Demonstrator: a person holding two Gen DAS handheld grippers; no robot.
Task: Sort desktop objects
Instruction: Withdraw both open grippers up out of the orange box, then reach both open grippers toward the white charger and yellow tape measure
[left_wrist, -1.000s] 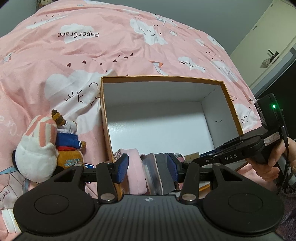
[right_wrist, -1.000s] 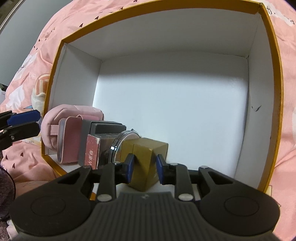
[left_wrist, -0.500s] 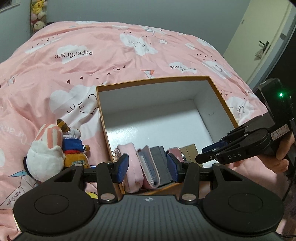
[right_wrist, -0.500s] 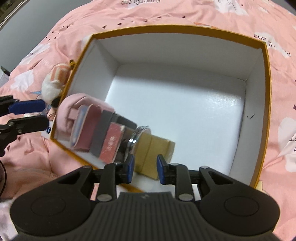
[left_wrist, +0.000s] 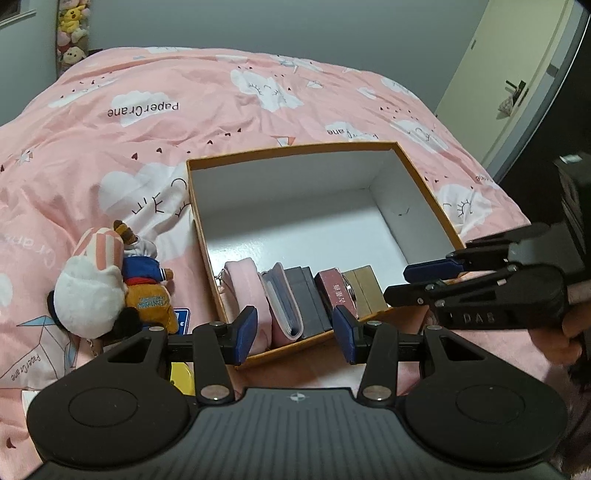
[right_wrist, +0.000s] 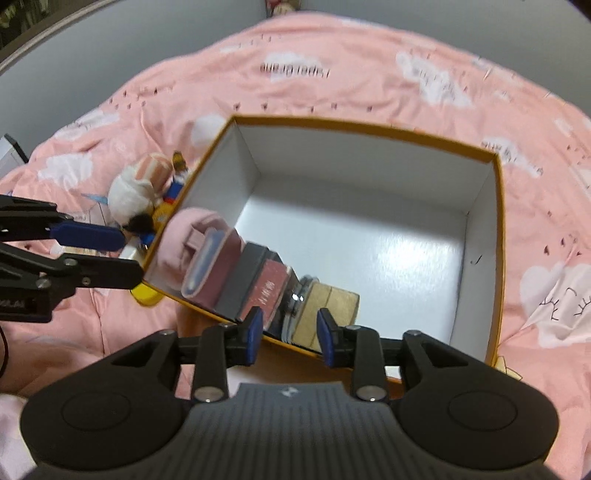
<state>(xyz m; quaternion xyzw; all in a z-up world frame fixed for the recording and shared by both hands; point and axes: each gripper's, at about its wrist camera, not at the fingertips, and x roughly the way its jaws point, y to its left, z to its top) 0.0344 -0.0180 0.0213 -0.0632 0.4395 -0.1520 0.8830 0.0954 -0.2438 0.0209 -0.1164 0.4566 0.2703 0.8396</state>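
**Gold block released into box; right gripper clear and opening**

Change: a second ago the right gripper (right_wrist: 290, 334) pinched the small gold-brown cardboard block (right_wrist: 334, 306) low inside the orange-rimmed, white-lined open box (left_wrist: 424, 184). Now nothing sits between its blue pads. The jaws are opening, and the gripper has lifted back from the box's near wall, so the whole box shows in the right wrist view.

Where the thing is: the block stands on the box floor at the right end of a row along the near wall. The row, left to right in the left wrist view, is a pink soft pouch (left_wrist: 242, 280), a pink card wallet (left_wrist: 282, 299), a dark grey box (left_wrist: 306, 291), a red-pink small box (left_wrist: 334, 290), a round metal-rimmed item (right_wrist: 299, 295) whose kind I cannot tell, then the gold block, touching or just beside the round item.

Left gripper (left_wrist: 295, 334): jaws spread about halfway and holding nothing. It hovers above the box's near left corner and has also drawn back over the last second.

Meaning: this placement looks complete. The far part of the box floor is bare, so there is room for more.

Left to sort, as I judge it: the plush toy cluster (white, striped pink, blue and orange) (left_wrist: 110, 288) lying on the pink cloud-print bedcover (left_wrist: 184, 92) just left of the box, and a yellow object (right_wrist: 146, 295) partly hidden at the near left corner. The left gripper is the nearer to both.
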